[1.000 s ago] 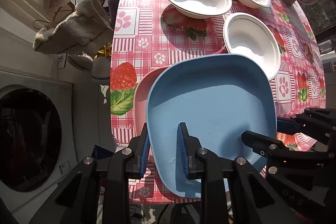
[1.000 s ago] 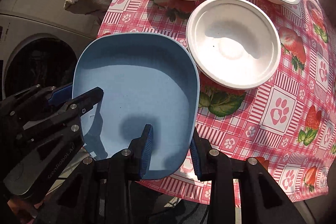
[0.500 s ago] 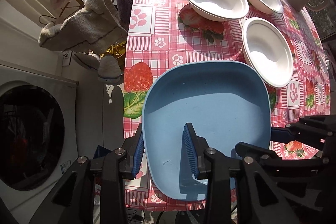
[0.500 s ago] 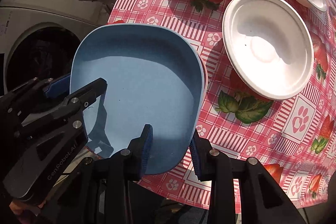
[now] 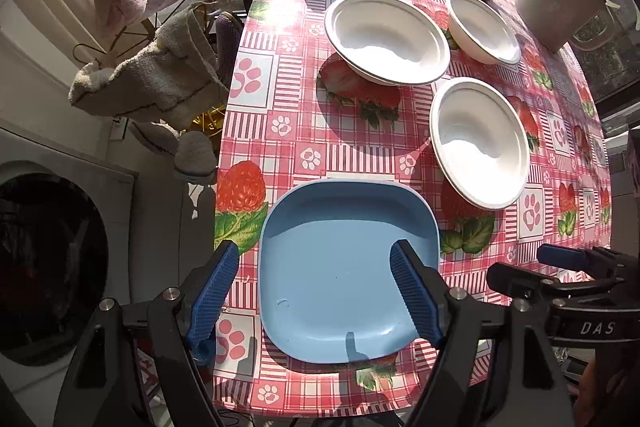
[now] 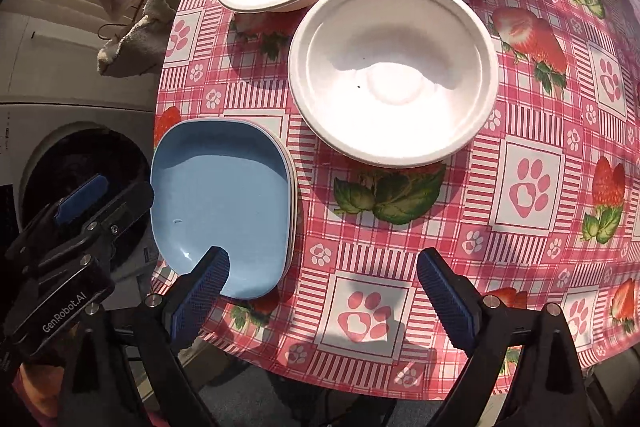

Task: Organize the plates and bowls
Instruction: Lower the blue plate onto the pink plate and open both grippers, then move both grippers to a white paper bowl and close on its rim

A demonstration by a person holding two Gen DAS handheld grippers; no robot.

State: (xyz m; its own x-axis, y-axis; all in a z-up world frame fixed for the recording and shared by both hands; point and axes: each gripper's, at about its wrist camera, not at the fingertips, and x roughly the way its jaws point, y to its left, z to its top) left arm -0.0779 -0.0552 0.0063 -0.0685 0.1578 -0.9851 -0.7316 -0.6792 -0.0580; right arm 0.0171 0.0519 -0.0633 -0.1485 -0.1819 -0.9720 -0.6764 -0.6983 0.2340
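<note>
Blue plate (image 5: pixel 344 267) sits near table edge (image 5: pixel 224 131), prob. stacked; left tool (image 5: pixel 314 291) & right tool (image 6: pixel 324 291) just spread, empty.

Tablecloth (image 5: pixel 288 95): pink-red and white check, printed with pink paw prints and red strawberries with green leaves. Plate (image 5: pixel 340 267), below the left gripper (image 5: pixel 316 291): pale blue. Three bowls (image 6: pixel 394 67) beyond the grippers: plain white. Gripper pads (image 6: pixel 202 293): dark blue, ribbed; gripper bodies black.

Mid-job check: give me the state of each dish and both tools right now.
Blue plate: released, lying on a stack at the table edge.
Nearest white bowl: upright, empty.
Two far white bowls: upright, empty, unstacked.
Left tool: open, just opened.
Right tool: open, just opened, nothing between.
</note>
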